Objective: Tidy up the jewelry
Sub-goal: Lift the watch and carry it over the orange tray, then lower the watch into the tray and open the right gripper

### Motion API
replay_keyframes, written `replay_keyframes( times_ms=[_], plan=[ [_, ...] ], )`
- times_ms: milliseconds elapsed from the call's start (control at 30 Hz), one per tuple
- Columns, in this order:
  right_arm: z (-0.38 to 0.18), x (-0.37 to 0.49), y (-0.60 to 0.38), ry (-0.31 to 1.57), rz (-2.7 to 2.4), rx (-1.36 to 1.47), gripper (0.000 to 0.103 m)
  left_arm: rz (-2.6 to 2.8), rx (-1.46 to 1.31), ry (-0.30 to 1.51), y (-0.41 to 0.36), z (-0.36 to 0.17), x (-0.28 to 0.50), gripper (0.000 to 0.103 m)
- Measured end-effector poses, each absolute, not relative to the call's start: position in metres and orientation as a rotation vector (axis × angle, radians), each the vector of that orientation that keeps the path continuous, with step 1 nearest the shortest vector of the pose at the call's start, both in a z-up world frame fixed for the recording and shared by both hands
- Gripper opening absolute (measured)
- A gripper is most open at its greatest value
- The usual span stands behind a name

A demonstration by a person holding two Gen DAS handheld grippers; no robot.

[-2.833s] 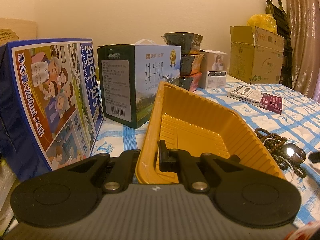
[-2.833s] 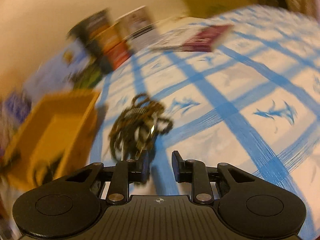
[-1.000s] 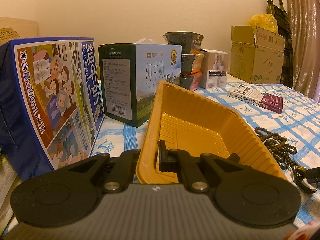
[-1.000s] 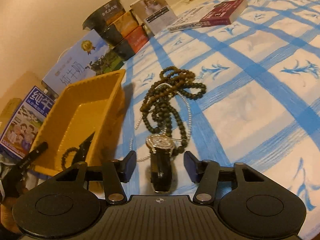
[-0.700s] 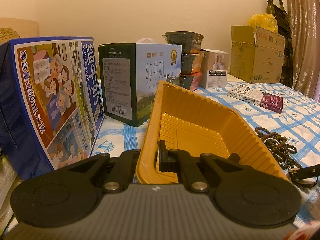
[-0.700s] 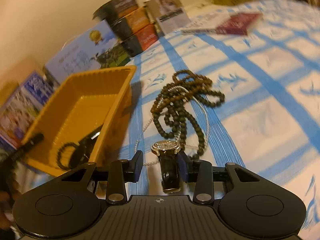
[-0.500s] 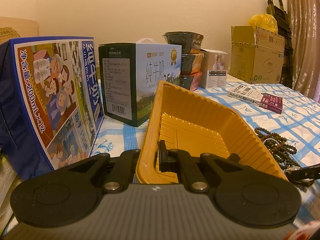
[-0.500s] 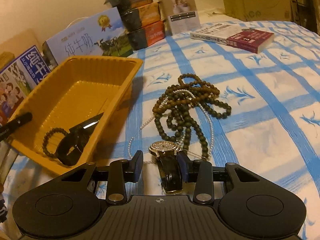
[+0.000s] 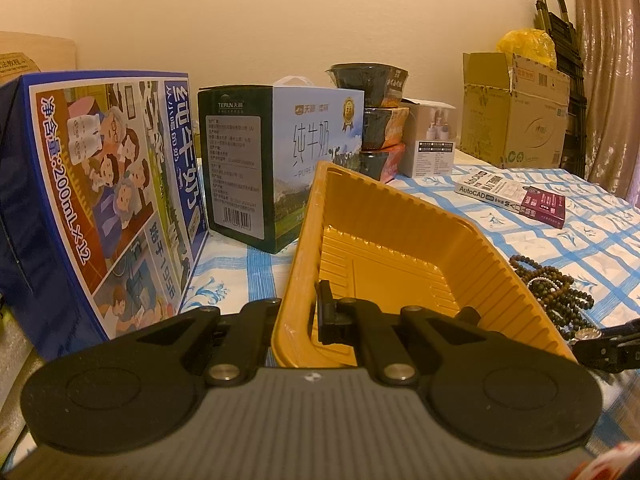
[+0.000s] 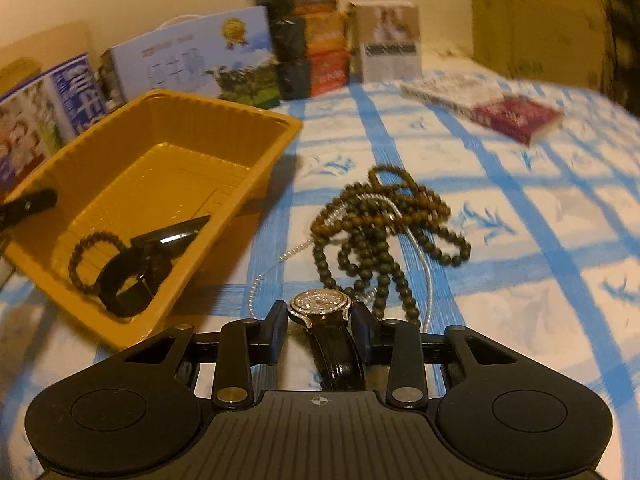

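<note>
My left gripper is shut on the near rim of the yellow tray, one finger outside the wall and one inside. My right gripper is shut on a jewelled wristwatch with a black strap, held just above the cloth, right of the tray. The tray holds a dark bead bracelet and a black watch. A tangle of dark bead necklaces with a thin pearl strand lies on the checked cloth beyond the watch; it also shows in the left wrist view.
Two milk cartons, stacked noodle bowls, a small white box and a cardboard box stand behind the tray. A book lies on the blue-checked cloth at the far right.
My right gripper closed on the jewelled watch, lifted it off the cloth and swung its view level and towards the tray. The left gripper and tray have not moved.
</note>
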State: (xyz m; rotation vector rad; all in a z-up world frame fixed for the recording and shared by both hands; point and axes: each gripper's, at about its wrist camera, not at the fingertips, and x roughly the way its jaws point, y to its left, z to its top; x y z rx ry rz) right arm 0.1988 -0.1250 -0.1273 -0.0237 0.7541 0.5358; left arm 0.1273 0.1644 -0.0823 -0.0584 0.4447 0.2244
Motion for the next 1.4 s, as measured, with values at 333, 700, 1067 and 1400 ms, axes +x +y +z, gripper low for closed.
replay_keyframes(
  times_ms=[333,700,1067,1400],
  plan=[
    [-0.094,0.193,-0.119,0.651,0.576,-0.024,0.035,0.223,-0.061,0.443,0.164,-0.082,0.127,0.005],
    [-0.062,0.191,-0.085,0.566,0.684,-0.005,0.035,0.219,-0.064,0.437,0.163,-0.080,0.127,0.005],
    [-0.076,0.195,-0.017,0.609,0.815,-0.005,0.035,0.218,-0.067,0.438,0.162,-0.079,0.126,0.005],
    [-0.095,0.195,0.015,0.649,0.841,-0.031,0.035,0.221,-0.076,0.442,0.163,-0.080,0.125,0.005]
  ],
)
